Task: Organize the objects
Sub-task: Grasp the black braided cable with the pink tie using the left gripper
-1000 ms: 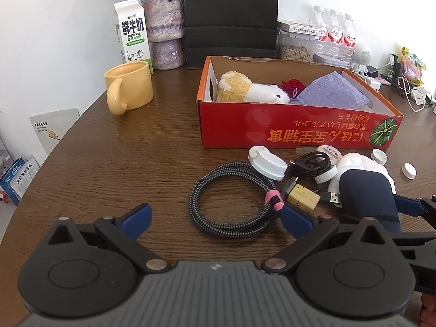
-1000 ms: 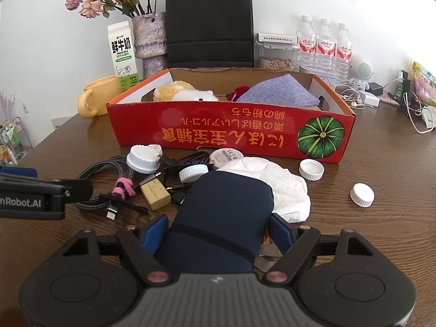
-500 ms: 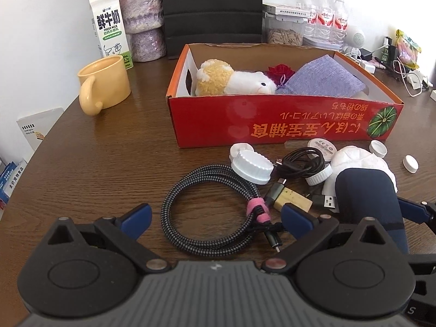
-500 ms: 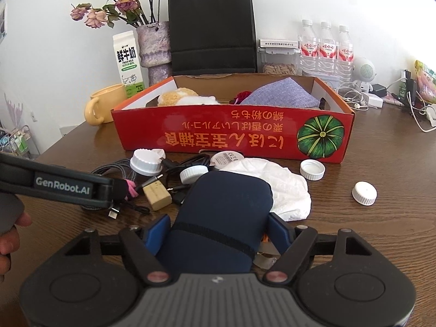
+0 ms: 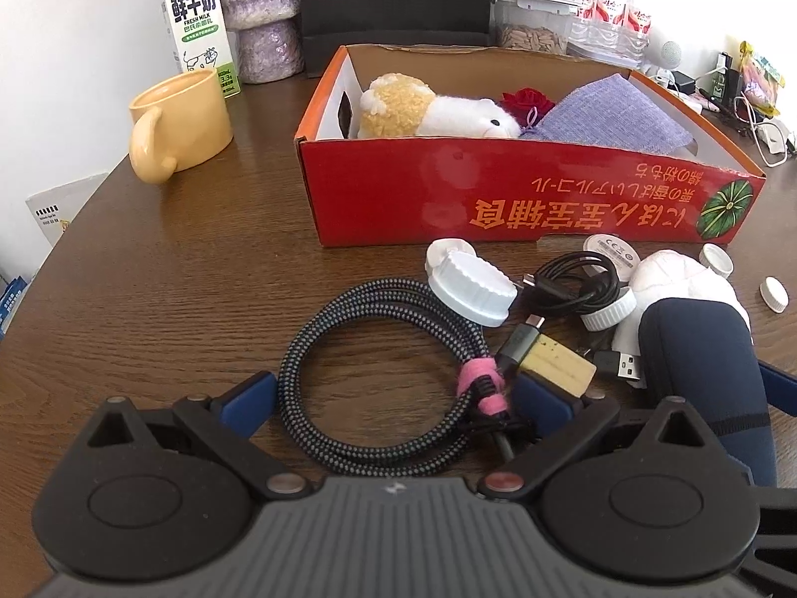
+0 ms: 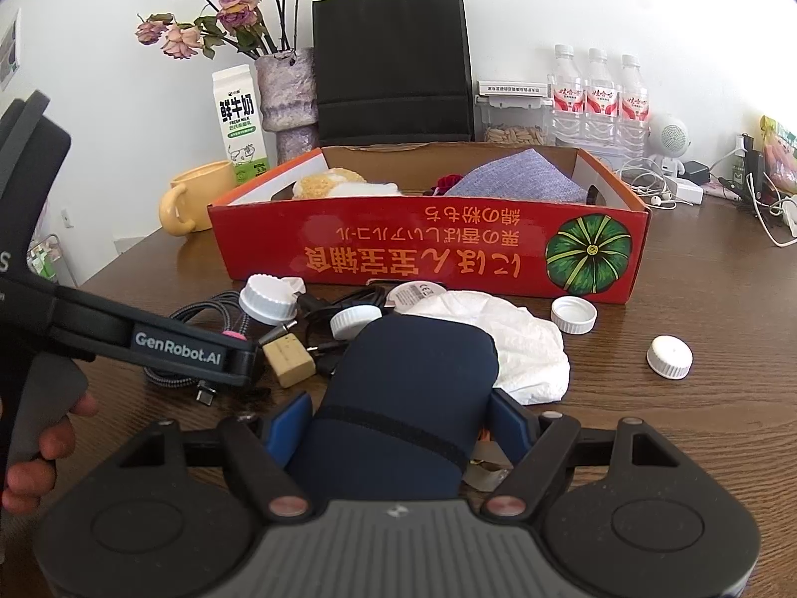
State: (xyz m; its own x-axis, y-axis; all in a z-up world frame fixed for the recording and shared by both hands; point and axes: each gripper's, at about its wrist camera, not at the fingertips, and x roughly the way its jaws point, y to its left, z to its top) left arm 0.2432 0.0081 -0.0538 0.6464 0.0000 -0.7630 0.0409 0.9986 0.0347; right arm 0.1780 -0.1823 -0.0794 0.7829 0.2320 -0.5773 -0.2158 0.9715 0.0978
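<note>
Left gripper (image 5: 393, 398): your jaws stand wide apart around the near half of the coiled braided cable (image 5: 383, 373), 1 blue pad outside the coil's left edge, the other against the pink tie (image 5: 480, 383). Nothing is gripped. The coil lies flat on the wooden table (image 5: 189, 299), just in front of the red cardboard box (image 5: 498, 199). To do this step well, lower until both pads straddle the bundled strands at the tie, then close there; that should keep the loops together. Keep the pad clear of the tan block (image 5: 560, 366) and the large white cap (image 5: 473, 289) lying on the coil's far edge, which may tip off when you lift.

Right gripper (image 6: 403, 423): your pads are clamped on the sides of the dark blue pouch (image 6: 413, 378), which lies on the table before the box. Hold it steady.

Not verifiable: whether the left pads touch the table; the cable's connector ends, tangled with the black cable (image 5: 573, 284); what lies beneath the pouch and the crumpled white tissue (image 6: 513, 334).
</note>
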